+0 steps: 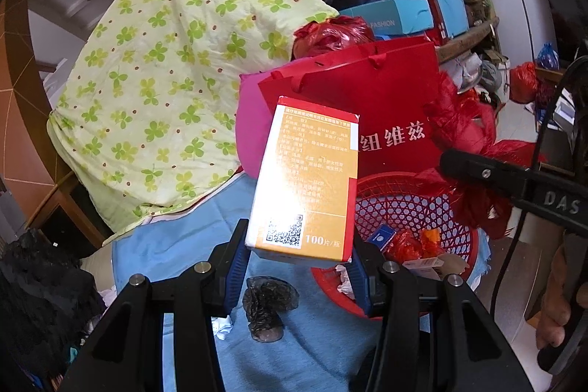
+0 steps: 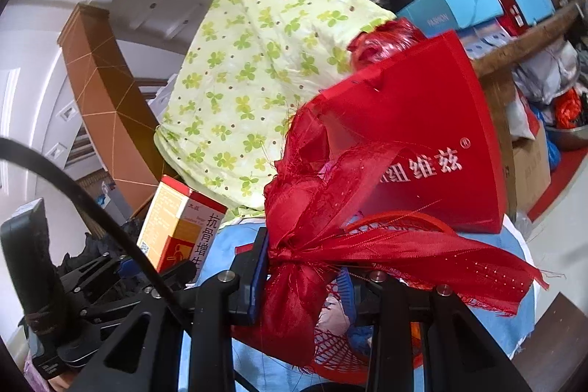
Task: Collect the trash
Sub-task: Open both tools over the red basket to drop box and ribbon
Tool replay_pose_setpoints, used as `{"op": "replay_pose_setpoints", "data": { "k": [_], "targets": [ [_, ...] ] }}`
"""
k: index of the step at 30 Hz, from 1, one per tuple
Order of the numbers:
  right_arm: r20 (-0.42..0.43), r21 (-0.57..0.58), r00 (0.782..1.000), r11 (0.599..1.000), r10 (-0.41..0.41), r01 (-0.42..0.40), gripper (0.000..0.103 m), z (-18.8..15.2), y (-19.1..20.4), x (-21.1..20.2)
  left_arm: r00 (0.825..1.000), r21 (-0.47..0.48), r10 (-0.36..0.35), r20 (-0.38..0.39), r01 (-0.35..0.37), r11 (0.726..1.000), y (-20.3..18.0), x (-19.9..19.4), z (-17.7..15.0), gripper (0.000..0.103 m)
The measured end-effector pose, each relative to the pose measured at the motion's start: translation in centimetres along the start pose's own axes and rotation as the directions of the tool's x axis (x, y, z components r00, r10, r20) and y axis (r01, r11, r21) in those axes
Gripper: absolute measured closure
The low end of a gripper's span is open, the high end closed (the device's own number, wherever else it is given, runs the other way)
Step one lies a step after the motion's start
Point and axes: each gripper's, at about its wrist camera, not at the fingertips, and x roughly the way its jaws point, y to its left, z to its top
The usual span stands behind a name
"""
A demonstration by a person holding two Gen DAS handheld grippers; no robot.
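Note:
My left gripper (image 1: pixel 297 256) is shut on an orange and white medicine box (image 1: pixel 305 182), held upright just left of a red plastic basket (image 1: pixel 422 208) that holds several scraps. The box also shows in the right wrist view (image 2: pixel 176 226). My right gripper (image 2: pixel 305 278) is shut on a bundle of red ribbon cloth (image 2: pixel 330 237), held over the basket (image 2: pixel 330 348). That cloth shows in the left wrist view (image 1: pixel 474 149) above the basket's right rim. A crumpled black plastic bag (image 1: pixel 268 304) lies on the blue cloth (image 1: pixel 176 252) below the left gripper.
A red paper gift bag (image 1: pixel 367 98) stands behind the basket. A green clover-print quilt (image 1: pixel 165 79) is heaped at the left. Stacked boxes (image 1: pixel 404 13) and clutter fill the back right. Dark clothes (image 1: pixel 40 289) lie at the lower left.

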Motion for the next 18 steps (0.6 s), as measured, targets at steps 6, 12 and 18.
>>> {"op": "replay_pose_setpoints", "data": {
  "k": [6, 12, 18],
  "targets": [
    [-0.025, 0.064, 1.0, 0.998, -0.013, 0.014, 0.067, -0.5, -2.9, 1.7, 0.999, 0.008, -0.012, -0.033, 0.013, 1.0, -1.4, 1.7, 0.3, 0.051],
    [-0.057, 0.125, 0.998, 0.991, -0.041, 0.048, 0.064, -1.3, -6.0, 3.4, 0.994, -0.027, -0.09, -0.057, 0.089, 0.996, -2.0, 4.3, 0.3, 0.041],
    [-0.077, 0.161, 0.994, 0.983, -0.072, 0.084, 0.032, -2.3, -8.0, 4.2, 0.991, -0.065, -0.11, -0.071, 0.105, 0.992, -0.7, 5.2, -0.8, 0.04]
  ]
}}
